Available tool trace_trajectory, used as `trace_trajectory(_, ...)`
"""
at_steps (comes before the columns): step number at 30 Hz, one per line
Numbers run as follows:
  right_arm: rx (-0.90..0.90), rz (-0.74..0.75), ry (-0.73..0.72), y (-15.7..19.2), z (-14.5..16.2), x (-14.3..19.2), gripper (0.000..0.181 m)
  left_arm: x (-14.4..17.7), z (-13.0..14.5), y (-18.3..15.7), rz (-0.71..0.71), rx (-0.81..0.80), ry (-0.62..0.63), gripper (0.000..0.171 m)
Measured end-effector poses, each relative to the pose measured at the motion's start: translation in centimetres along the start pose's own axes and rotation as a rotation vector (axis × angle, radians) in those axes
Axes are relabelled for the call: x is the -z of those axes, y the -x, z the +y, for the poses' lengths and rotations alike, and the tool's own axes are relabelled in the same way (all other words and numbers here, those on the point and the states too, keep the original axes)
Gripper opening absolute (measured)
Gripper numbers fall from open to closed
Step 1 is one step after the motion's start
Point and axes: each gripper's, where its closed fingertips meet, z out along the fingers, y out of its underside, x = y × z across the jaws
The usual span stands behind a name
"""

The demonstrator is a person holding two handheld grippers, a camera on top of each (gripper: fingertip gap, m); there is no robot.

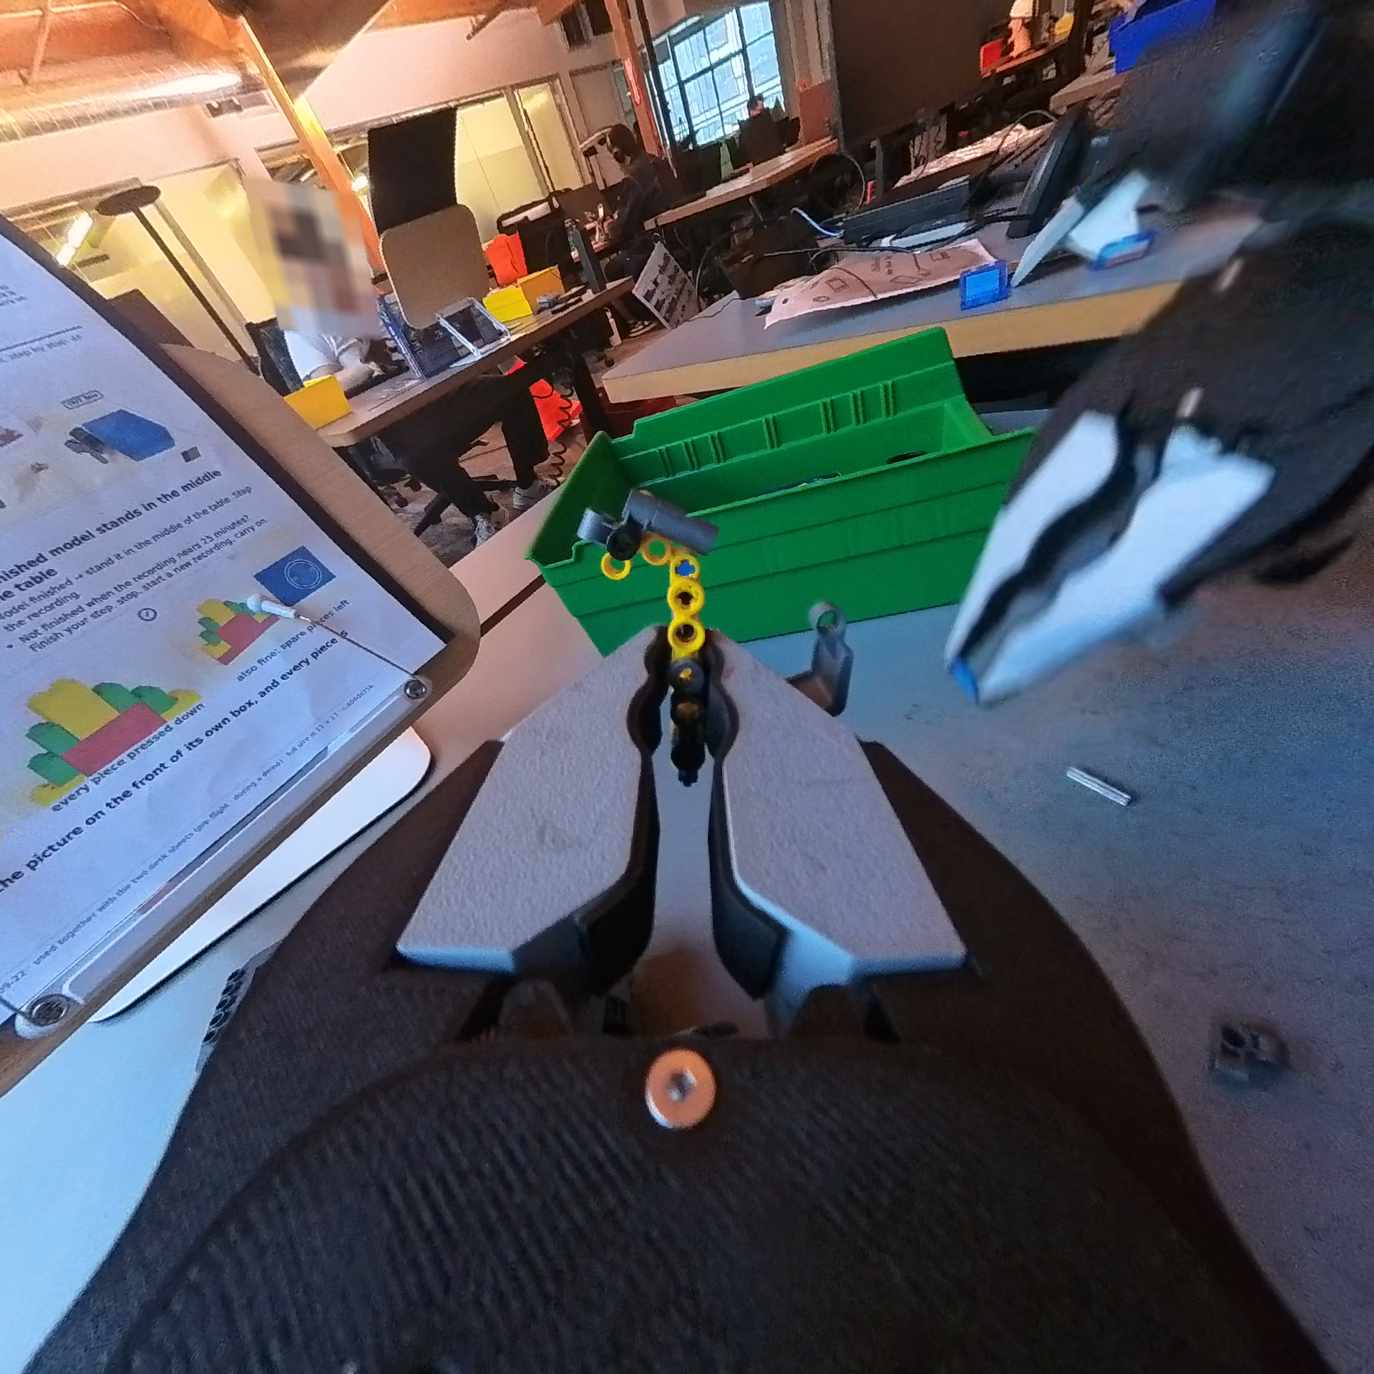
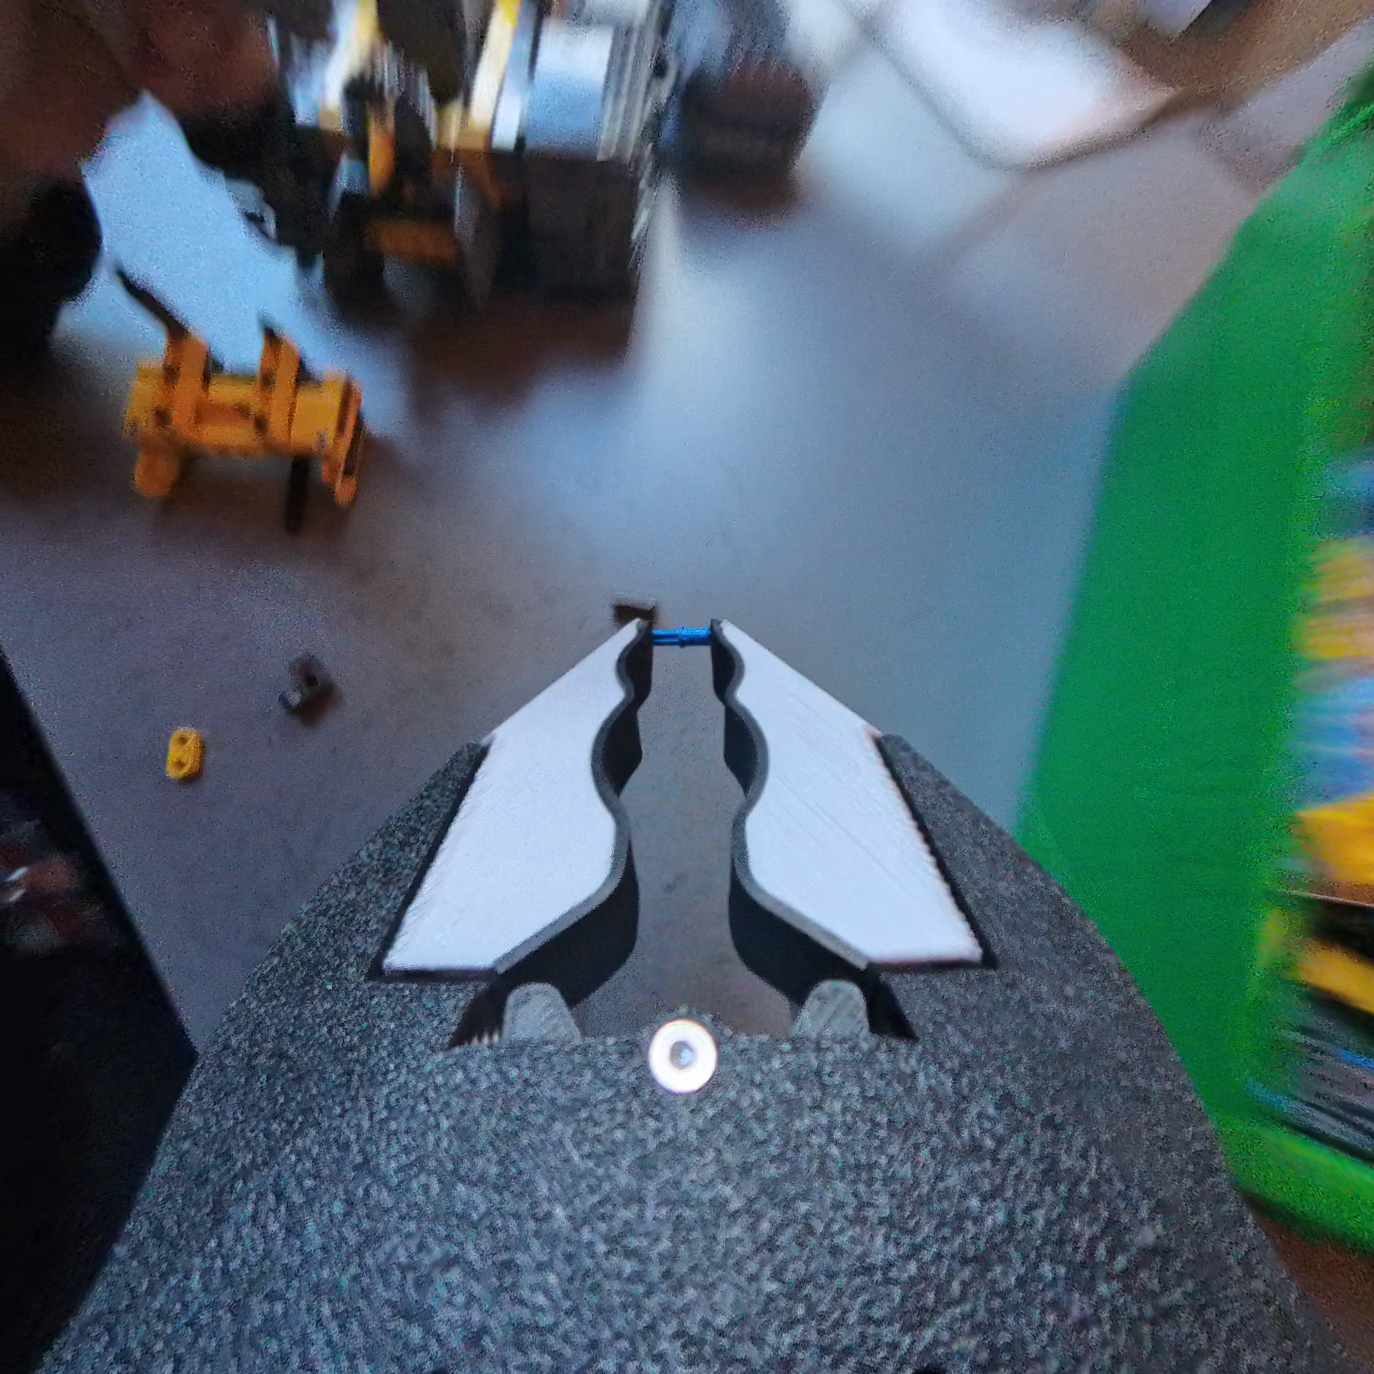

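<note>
My left gripper (image 1: 684,654) is shut on a thin yellow beam with round holes (image 1: 684,602), held upright above the table. A dark grey connector piece (image 1: 647,524) sits on the beam's top, and a small blue pin (image 1: 685,569) shows in one hole. My right gripper (image 2: 680,632) is shut on a small blue pin (image 2: 680,636), pinched crosswise between its tips. The right gripper also shows blurred in the left wrist view (image 1: 966,673), to the right of the beam, with the blue pin at its tip.
A green bin (image 1: 781,505) stands behind the beam and fills the right edge of the right wrist view (image 2: 1189,669). A yellow and black model (image 2: 245,416) stands on the grey table. Loose pieces lie about: yellow (image 2: 184,755), dark (image 2: 305,688), a grey pin (image 1: 1099,786). An instruction board (image 1: 186,632) leans at left. One gripper's finger ends stand about 15 cm off the other's.
</note>
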Motion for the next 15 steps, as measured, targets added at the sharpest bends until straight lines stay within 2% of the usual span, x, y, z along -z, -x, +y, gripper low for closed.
trace_trajectory(2,0.062,0.204,-0.136,-3.7,-4.0,4.8,0.012,0.0,0.0,0.1,0.0,0.005,-0.002,0.004)
trace_trajectory(4,0.058,0.414,-0.206,-9.0,-6.3,10.0,0.012,0.0,-0.1,0.1,0.002,0.009,-0.004,0.004)
trace_trajectory(5,0.024,0.443,-0.182,-11.5,-6.1,11.2,0.013,0.0,-0.1,0.0,0.002,0.008,-0.004,0.004)
trace_trajectory(6,-0.028,0.416,-0.099,-13.4,-4.6,11.2,0.018,0.0,-0.1,0.0,0.003,0.005,-0.005,0.004)
trace_trajectory(7,-0.092,0.373,0.013,-14.9,-2.5,10.5,0.037,0.0,-0.2,-0.1,0.004,0.001,-0.005,0.004)
trace_trajectory(8,-0.137,0.362,0.094,-16.0,-0.8,10.0,0.041,0.0,-0.2,-0.1,0.002,-0.003,-0.004,0.004)
trace_trajectory(9,-0.145,0.382,0.111,-16.8,-0.1,10.0,0.038,0.0,-0.1,-0.1,-0.001,-0.006,-0.003,0.004)
trace_trajectory(11,-0.128,0.417,0.037,-16.8,-1.0,10.4,0.029,0.1,-0.1,0.3,-0.01,-0.003,-0.001,0.004)
trace_trajectory(13,-0.135,0.42,-0.027,-15.9,-1.9,10.8,0.029,0.2,-0.1,0.5,-0.012,0.01,-0.006,0.004)
trace_trajectory(15,-0.172,0.336,-0.076,-13.5,-2.7,10.3,0.039,0.3,-0.2,0.6,-0.015,0.011,-0.011,0.004)
